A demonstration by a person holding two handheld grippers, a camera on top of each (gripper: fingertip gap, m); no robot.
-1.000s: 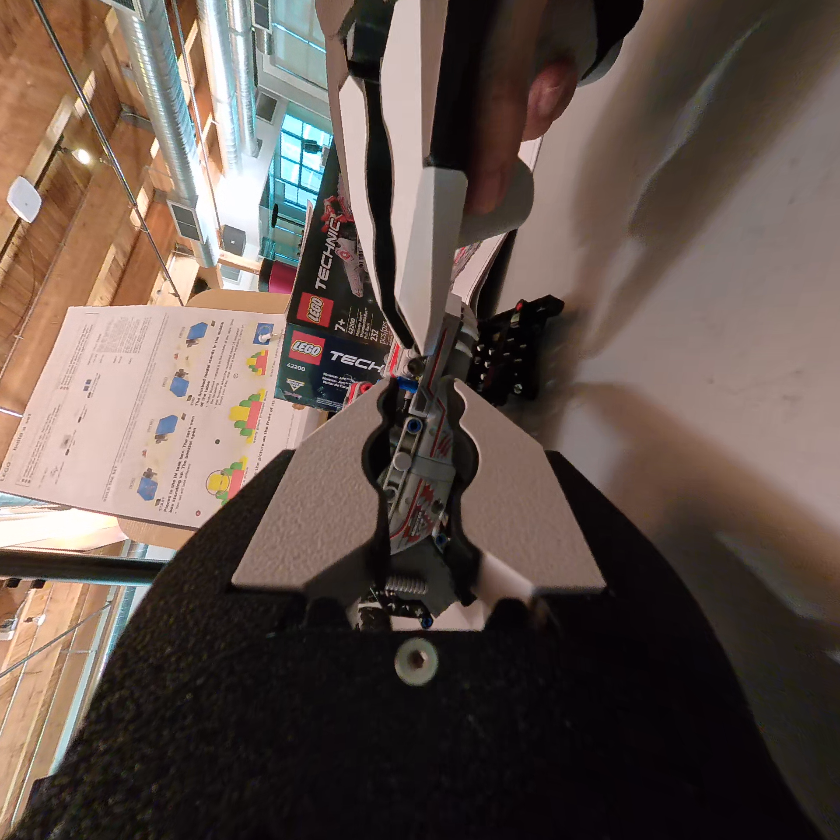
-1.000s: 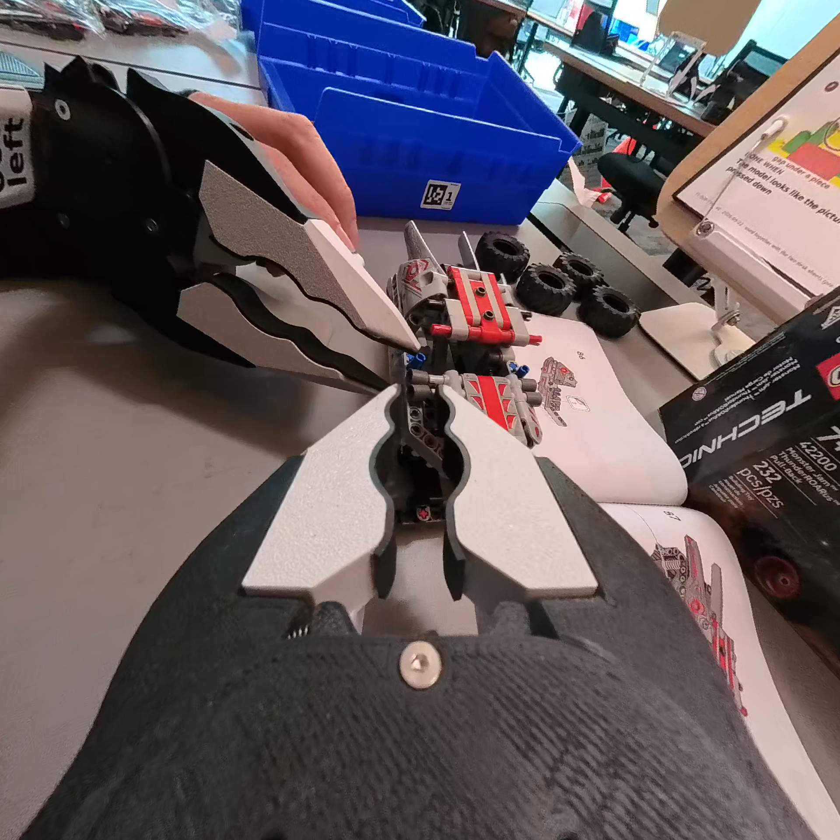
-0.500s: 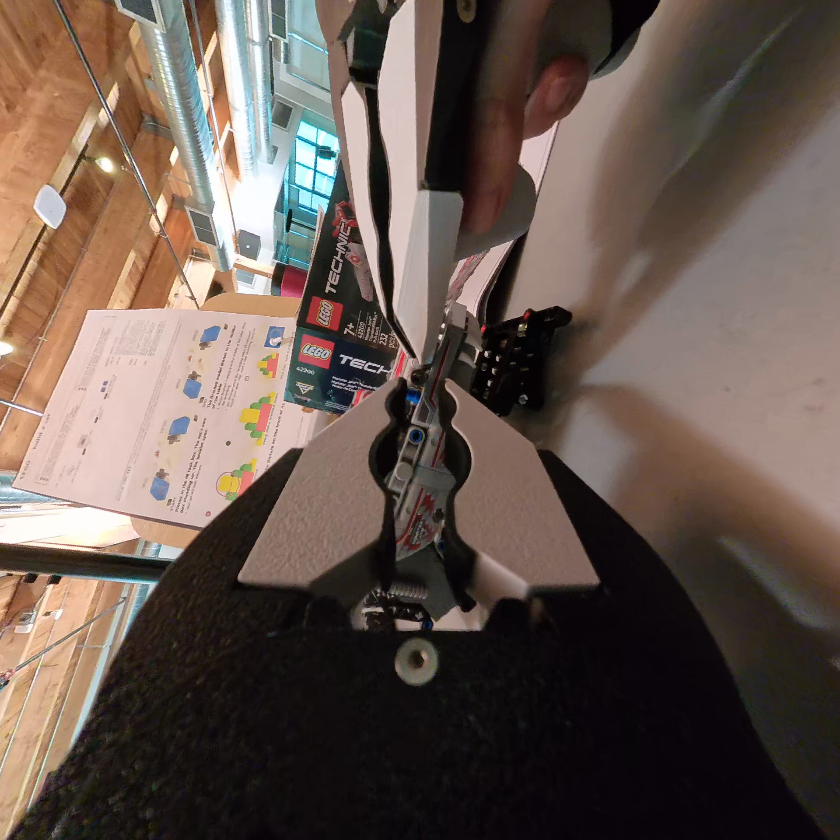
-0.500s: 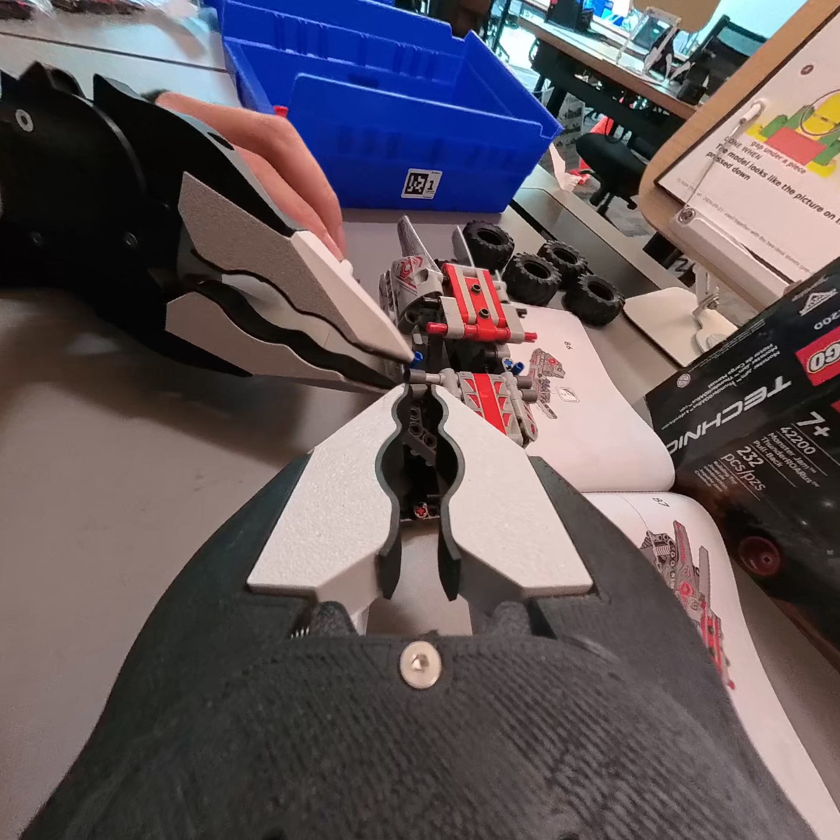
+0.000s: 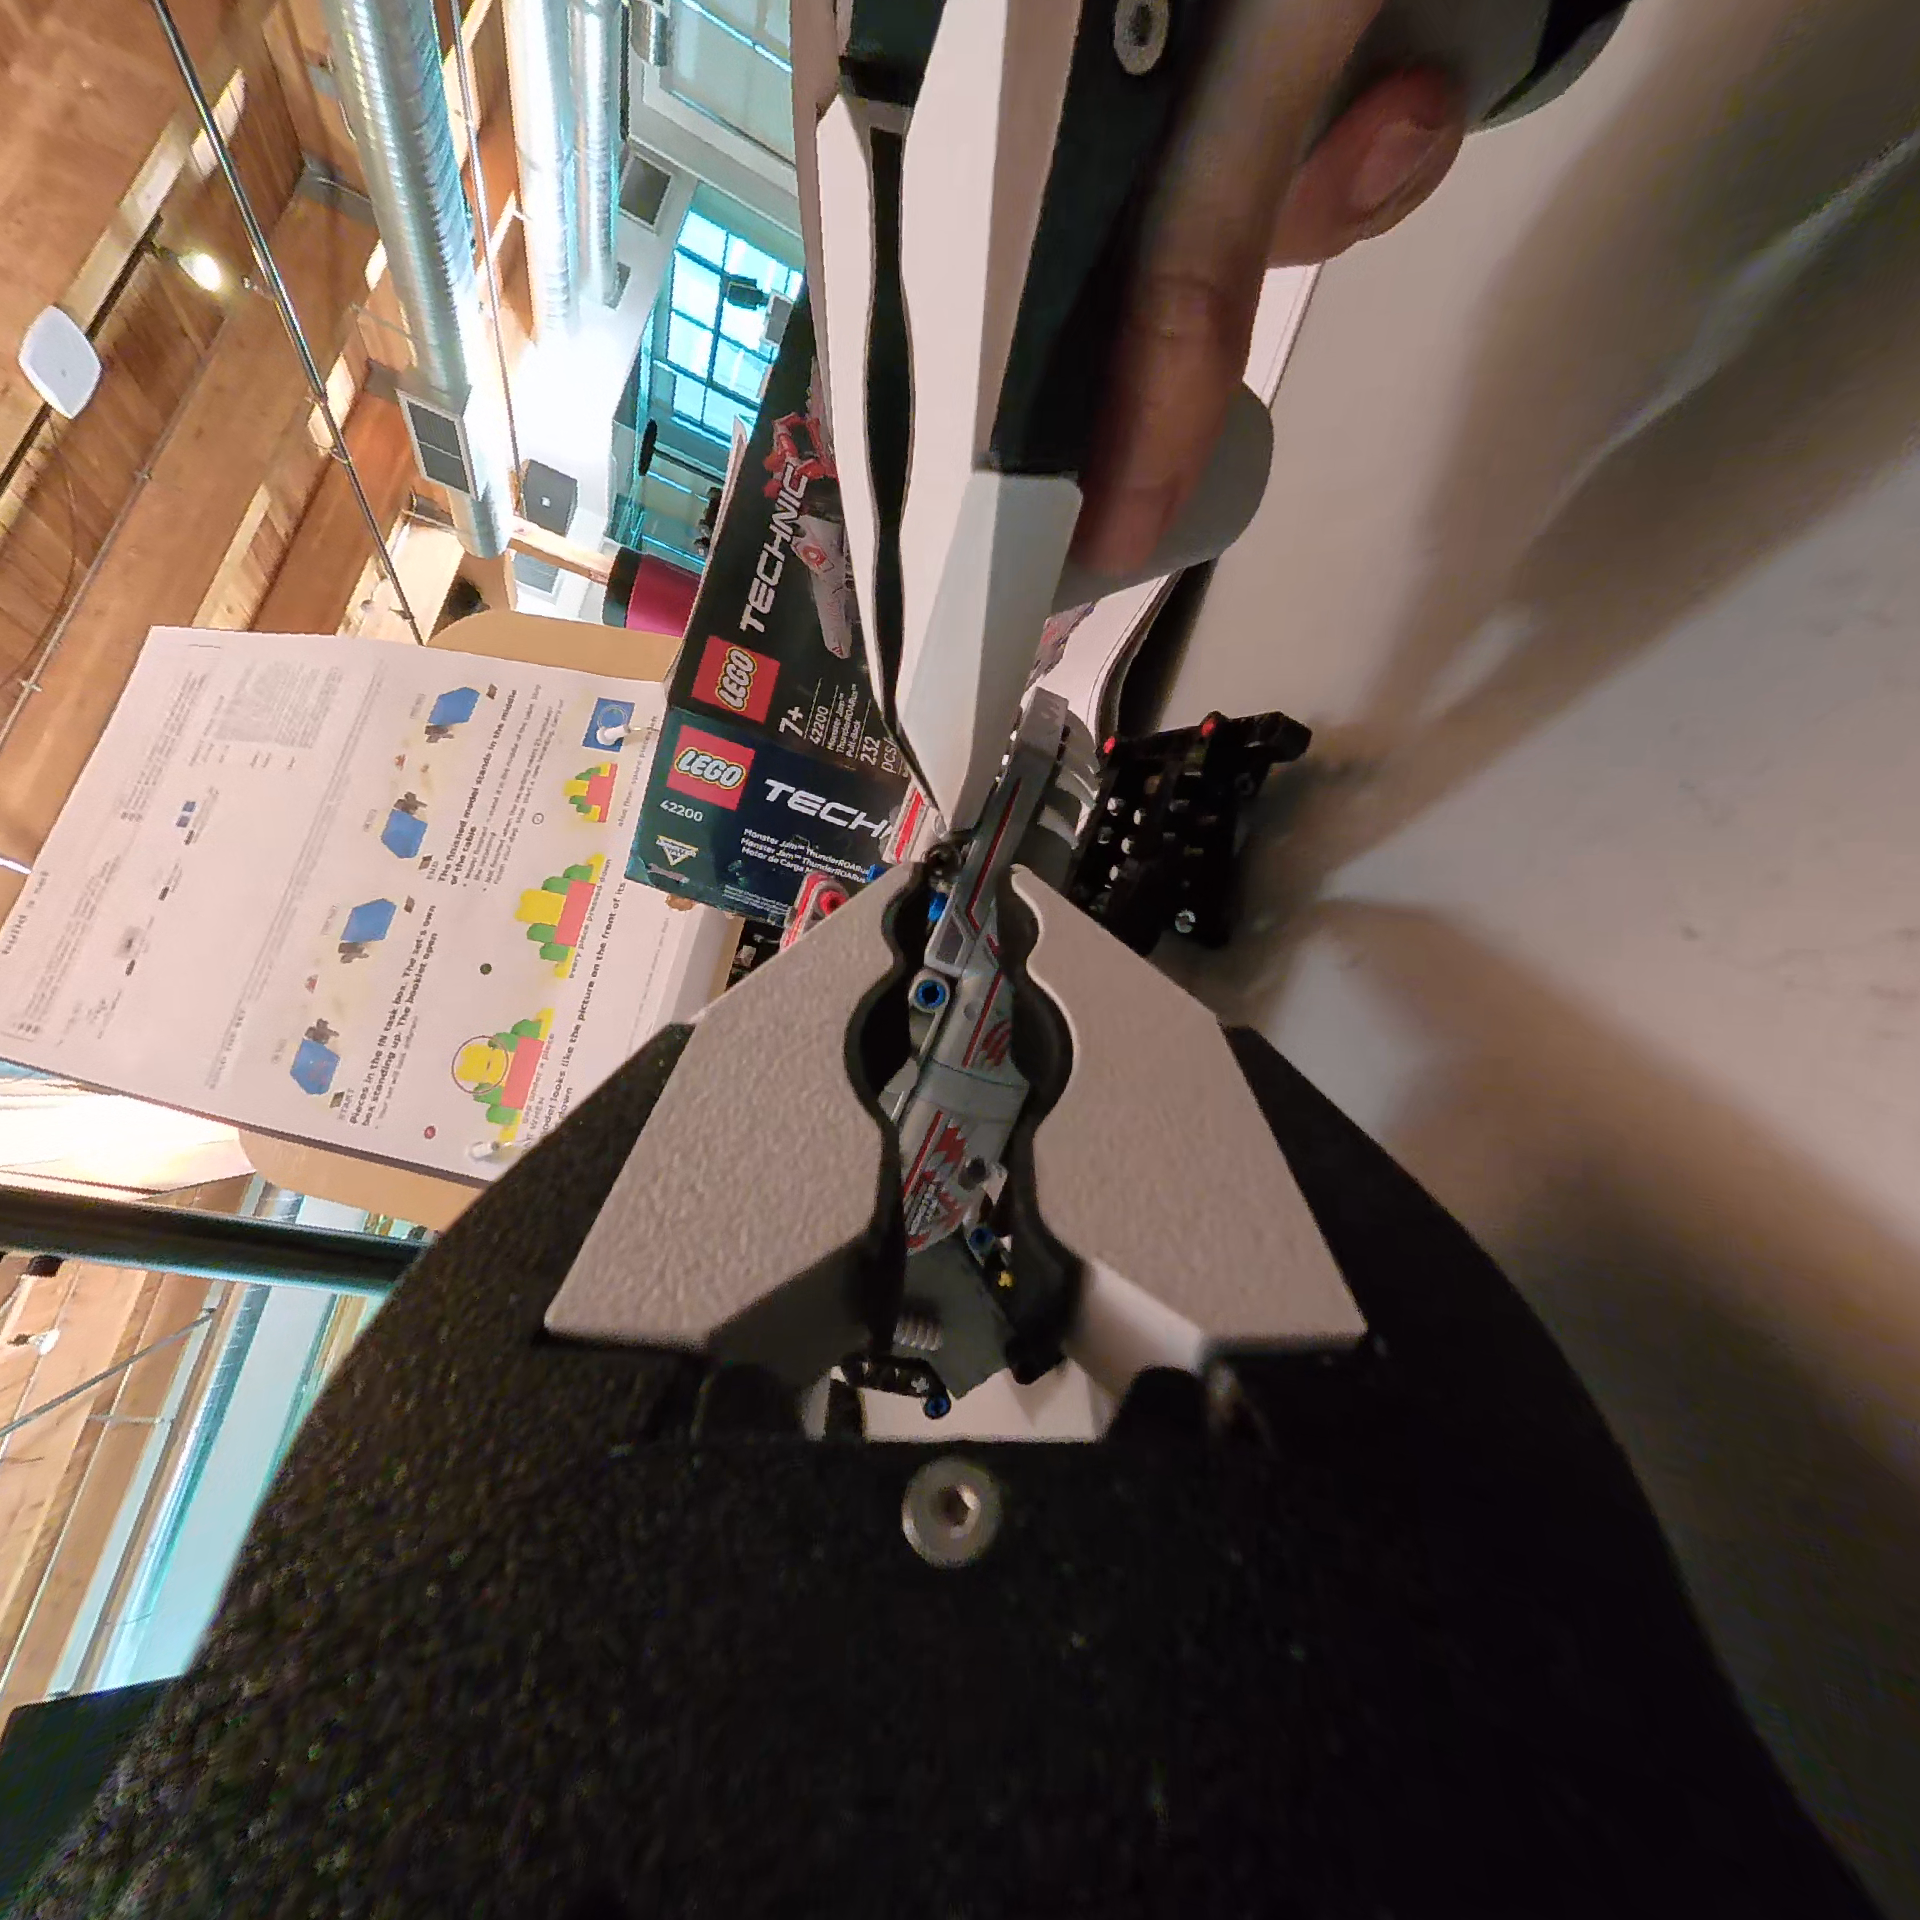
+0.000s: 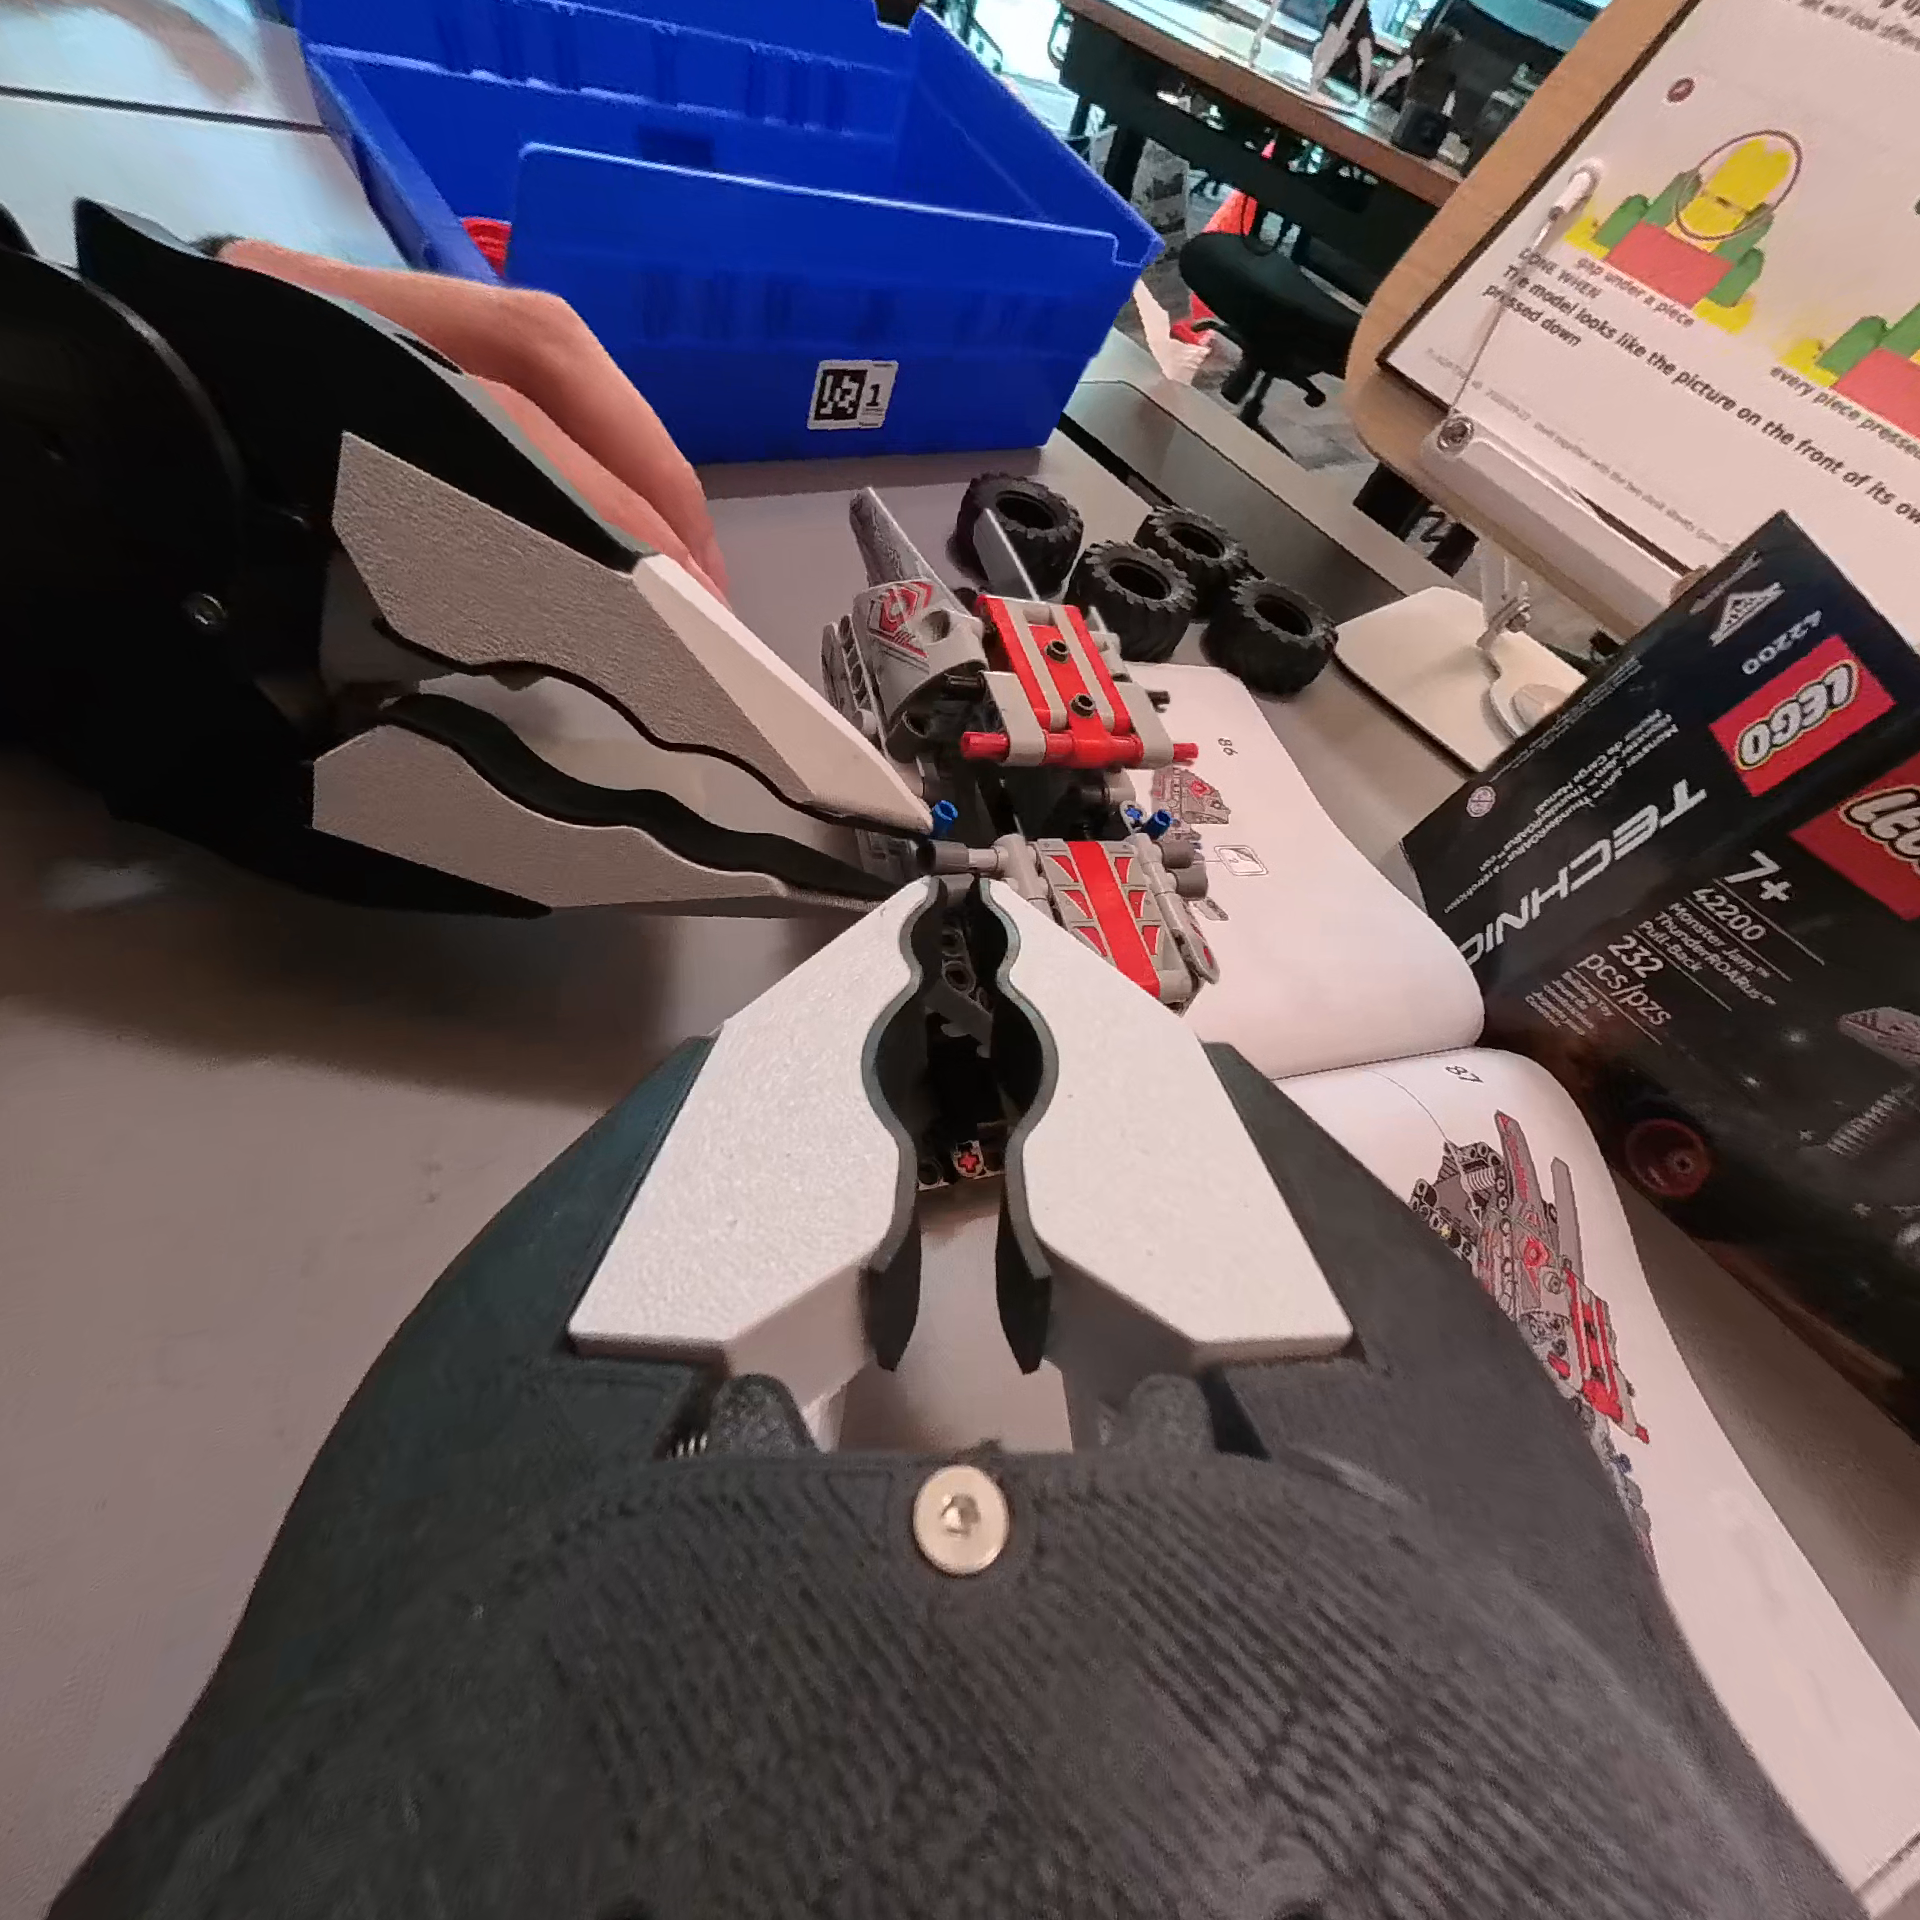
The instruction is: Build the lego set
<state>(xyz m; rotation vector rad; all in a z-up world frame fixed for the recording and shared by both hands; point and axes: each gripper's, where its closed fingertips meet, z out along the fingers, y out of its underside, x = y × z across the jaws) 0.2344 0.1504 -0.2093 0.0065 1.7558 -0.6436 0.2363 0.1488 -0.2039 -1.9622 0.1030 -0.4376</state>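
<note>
In the left wrist view the left gripper (image 5: 961, 904) fills the lower frame, its jaws clamped on a grey panel (image 5: 961, 1081) with red markings and blue pins. The right gripper (image 5: 935, 769) comes down from the top of the frame, its tips meeting the panel's far end, with a hand (image 5: 1226, 312) behind it. A black frame piece (image 5: 1174, 821) lies right of centre on the table (image 5: 1610, 935). The set's box (image 5: 769, 748) and an instruction sheet (image 5: 312, 883) show at the left.

In the right wrist view the right gripper (image 6: 961, 894) sits at centre, jaws closed on a dark part of the model (image 6: 1049, 790), which rests on the open booklet (image 6: 1299, 914) just above centre. The left gripper (image 6: 894, 831) reaches in from the left, its tips together at the model's near corner by a blue pin (image 6: 943, 814). Four tyres (image 6: 1143, 582) lie beyond the model, a blue bin (image 6: 790, 229) at the top, the box (image 6: 1704, 831) at the right.
</note>
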